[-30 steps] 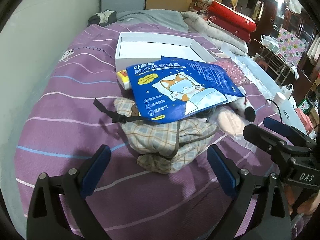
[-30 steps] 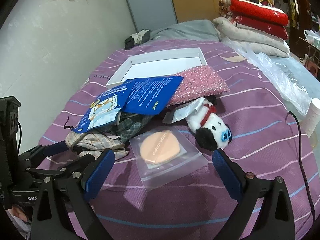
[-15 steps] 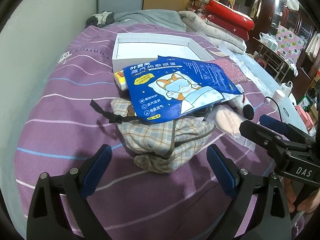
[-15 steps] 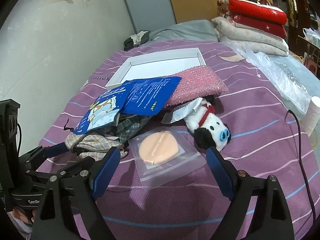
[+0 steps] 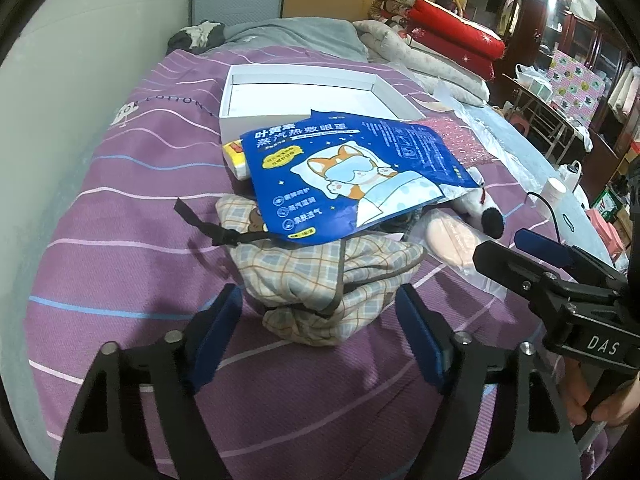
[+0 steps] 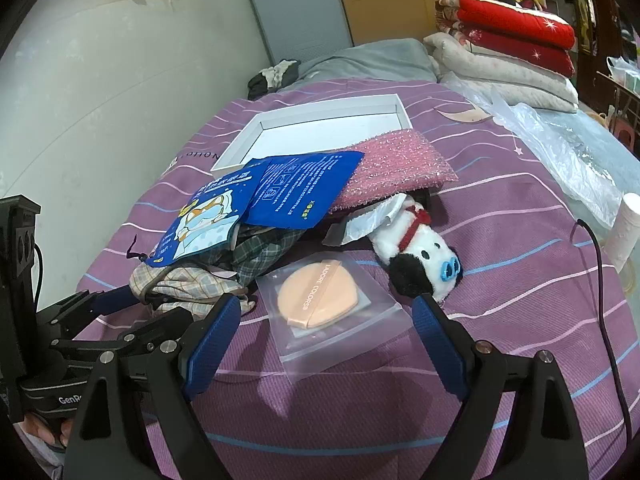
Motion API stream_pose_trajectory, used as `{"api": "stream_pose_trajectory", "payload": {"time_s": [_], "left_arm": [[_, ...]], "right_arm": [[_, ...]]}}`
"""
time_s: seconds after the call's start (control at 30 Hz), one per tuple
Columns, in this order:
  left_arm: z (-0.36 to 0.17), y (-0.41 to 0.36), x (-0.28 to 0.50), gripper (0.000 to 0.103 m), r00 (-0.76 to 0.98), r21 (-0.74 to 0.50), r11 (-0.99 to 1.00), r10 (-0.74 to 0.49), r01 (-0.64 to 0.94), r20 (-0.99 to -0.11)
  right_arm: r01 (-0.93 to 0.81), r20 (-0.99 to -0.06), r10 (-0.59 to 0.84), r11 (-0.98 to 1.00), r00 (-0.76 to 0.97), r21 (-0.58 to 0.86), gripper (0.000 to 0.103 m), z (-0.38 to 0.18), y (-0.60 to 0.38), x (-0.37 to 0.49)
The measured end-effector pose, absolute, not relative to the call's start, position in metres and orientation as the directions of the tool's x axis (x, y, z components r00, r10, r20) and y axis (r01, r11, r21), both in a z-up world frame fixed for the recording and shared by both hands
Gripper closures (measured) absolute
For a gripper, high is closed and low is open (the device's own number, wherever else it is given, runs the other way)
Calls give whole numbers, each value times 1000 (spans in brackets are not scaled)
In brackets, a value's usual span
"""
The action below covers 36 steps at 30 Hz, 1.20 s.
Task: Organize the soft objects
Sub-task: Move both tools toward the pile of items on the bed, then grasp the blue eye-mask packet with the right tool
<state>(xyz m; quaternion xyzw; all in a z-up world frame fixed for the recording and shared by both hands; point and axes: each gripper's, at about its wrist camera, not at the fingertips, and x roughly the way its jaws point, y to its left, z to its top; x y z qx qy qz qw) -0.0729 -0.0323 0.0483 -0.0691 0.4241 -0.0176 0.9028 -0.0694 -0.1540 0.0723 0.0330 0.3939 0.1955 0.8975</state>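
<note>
Now the left gripper is narrowing its jaws just short of the plaid cloth bundle, nothing yet between them. The right gripper hangs wide and empty before the bagged powder puff; beyond the pile, the white tray looks empty, so sorting seems barely begun.

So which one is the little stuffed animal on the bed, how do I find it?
Start at the white tray on the purple striped bedspread, then come toward the camera past the sparkly pink cloth. The plush toy pokes out from under that cloth, beside the bagged peach sponge. It alone is furry: white, black-headed, blue snout, red neck ribbon.
</note>
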Motion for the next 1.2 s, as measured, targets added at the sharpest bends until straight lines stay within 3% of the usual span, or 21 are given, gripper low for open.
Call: {"api": "stream_pose_trajectory", "payload": {"time_s": [0.17, 0.33, 0.53, 0.83, 1.07, 1.2], "left_arm": [[47, -33, -72, 39, 632, -124, 992, -76, -31, -771], [49, -25, -72, 39, 642, -171, 985, -110, -34, -759], [54, -17, -74, 39, 675, -204, 978, -121, -44, -727], [69, -7, -76, 43, 696, -254, 967, -176, -10, -696], [81, 7, -74, 67, 706, -307, 951, -208, -15, -677], [84, 12, -70, 74, 711, -299, 954, -189, -30, -677]], "right_arm": [[-325, -693, 377, 922, 615, 212, 15, 72, -154, -69], [-343, -680, 396, 913, 617, 221, 15, 75, -153, -71], [-381, -664, 453, 886, 595, 264, 30, 78, -152, -72], [-403, -632, 495, 865, 596, 298, 32, 87, -153, -71], [-403, -624, 514, 856, 589, 325, 32, 98, -149, -65], [-418, -596, 572, 820, 563, 392, 32, 106, -146, -59]]}}
